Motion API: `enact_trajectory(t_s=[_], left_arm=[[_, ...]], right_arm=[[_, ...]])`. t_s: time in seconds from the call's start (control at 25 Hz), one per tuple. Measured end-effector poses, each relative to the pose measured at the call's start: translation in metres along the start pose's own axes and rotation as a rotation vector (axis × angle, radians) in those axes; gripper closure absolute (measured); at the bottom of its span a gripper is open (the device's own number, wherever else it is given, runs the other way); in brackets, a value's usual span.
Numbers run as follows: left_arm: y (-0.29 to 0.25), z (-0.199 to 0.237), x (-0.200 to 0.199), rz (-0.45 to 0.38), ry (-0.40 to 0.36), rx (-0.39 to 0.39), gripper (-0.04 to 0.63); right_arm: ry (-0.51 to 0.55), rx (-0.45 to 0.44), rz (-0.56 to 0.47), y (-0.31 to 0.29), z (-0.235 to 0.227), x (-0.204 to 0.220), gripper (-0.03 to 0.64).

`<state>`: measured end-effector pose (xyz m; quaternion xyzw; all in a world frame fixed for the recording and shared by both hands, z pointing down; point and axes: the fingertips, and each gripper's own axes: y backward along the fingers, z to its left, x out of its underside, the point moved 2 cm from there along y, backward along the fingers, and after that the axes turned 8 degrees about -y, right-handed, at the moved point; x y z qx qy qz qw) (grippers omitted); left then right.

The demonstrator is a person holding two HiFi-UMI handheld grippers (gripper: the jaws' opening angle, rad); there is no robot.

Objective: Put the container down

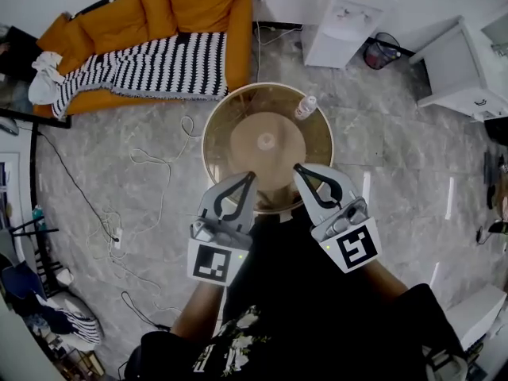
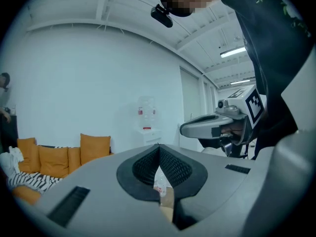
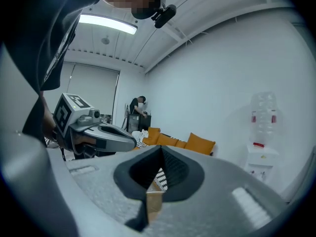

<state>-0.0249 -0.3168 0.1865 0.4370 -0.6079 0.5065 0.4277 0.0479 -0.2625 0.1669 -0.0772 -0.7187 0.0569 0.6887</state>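
We hold the left tongs and right tongs shut, empty; the upright bottle stands farther across the desk, nearer the right.

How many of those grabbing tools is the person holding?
2. The left hand-held gripper and the right hand-held gripper sit side by side in front of the person, jaws shut, tips toward the round table. None looks hidden.

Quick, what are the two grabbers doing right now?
Left gripper: closed, holding nothing.
Right gripper: closed, holding nothing.
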Motion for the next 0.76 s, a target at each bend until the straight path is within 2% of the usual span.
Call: enact_trajectory(t_s=[0.16,0.64,0.76], left_arm=[[-0.003,-0.005,-0.015,-0.025,-0.032,-0.043,0.586],[-0.02,-0.033,-0.019,0.025,0.028,-0.21,0.587],[-0.03,-0.042,-0.019,0.025,-0.022,-0.212,0.586]], right_arm=[[0.0,-0.035,-0.013,0.005,-0.01,-0.006,0.623],[0.03,-0.199,-0.01,0.018,-0.04,0.002,0.623],[0.023,-0.22,-0.012,0.022,-0.05,0.011,0.623]])
